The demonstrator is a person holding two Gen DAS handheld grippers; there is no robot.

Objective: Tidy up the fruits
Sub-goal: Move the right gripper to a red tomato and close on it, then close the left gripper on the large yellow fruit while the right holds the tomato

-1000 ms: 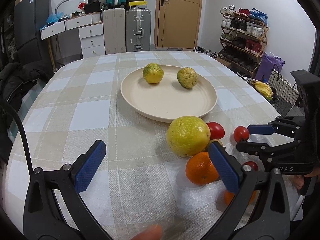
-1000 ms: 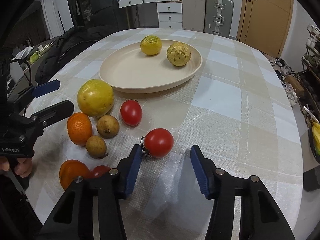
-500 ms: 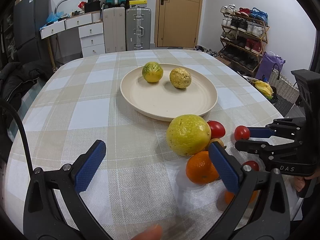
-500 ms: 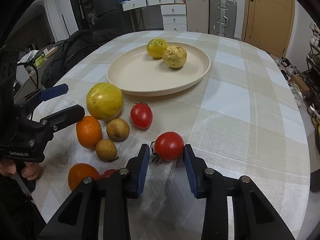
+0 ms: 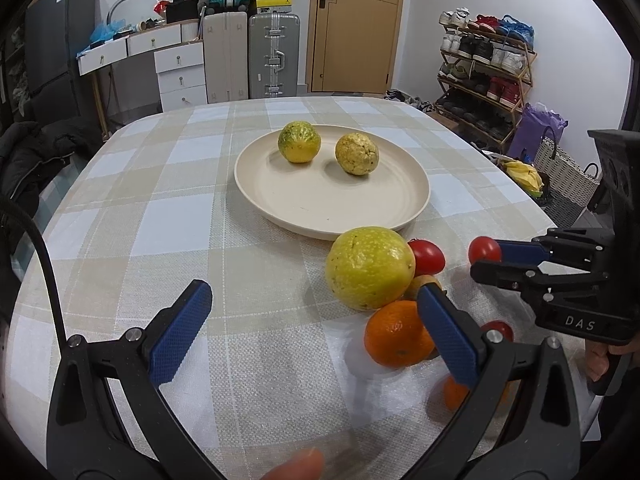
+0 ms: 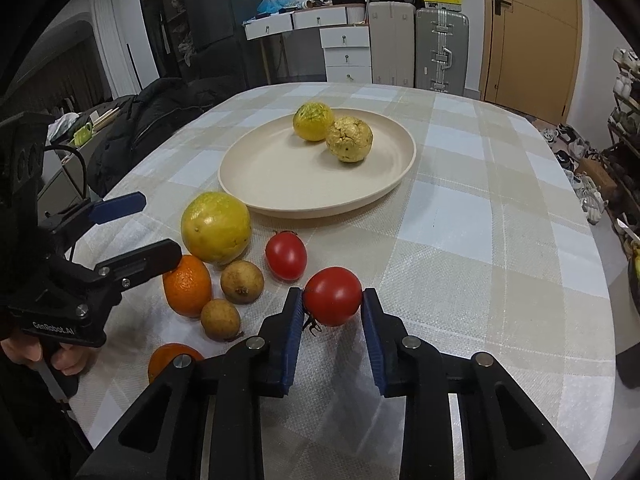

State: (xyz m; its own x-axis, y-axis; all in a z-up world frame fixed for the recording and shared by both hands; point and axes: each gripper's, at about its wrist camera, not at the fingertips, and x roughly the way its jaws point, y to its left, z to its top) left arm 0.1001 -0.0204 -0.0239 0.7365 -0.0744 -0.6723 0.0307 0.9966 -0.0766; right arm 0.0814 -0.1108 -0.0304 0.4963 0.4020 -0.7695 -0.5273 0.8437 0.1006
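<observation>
The right claw [image 6: 332,308] has just been closing and now grips a round tomato [image 6: 332,295] on the tabletop [image 6: 480,208], near its front edge. The left claw [image 5: 316,324] hangs wide open, holding nothing, beside a pile of fruit. A plate [image 6: 280,184] mid-tabletop carries two yellow fruits.

The table [image 6: 500,240] is rounded and covered with a checked cloth in beige and white. A cream plate [image 6: 280,184] stands near its middle. On the cloth, between the plate and the near edge, lies a group of fruit: a big yellow fruit [image 6: 216,227] just beside the plate rim, an orange [image 6: 187,286], two small brown fruits [image 6: 242,282] close together, an oval tomato [image 6: 286,256], and a second orange [image 6: 170,356] nearest the edge.
</observation>
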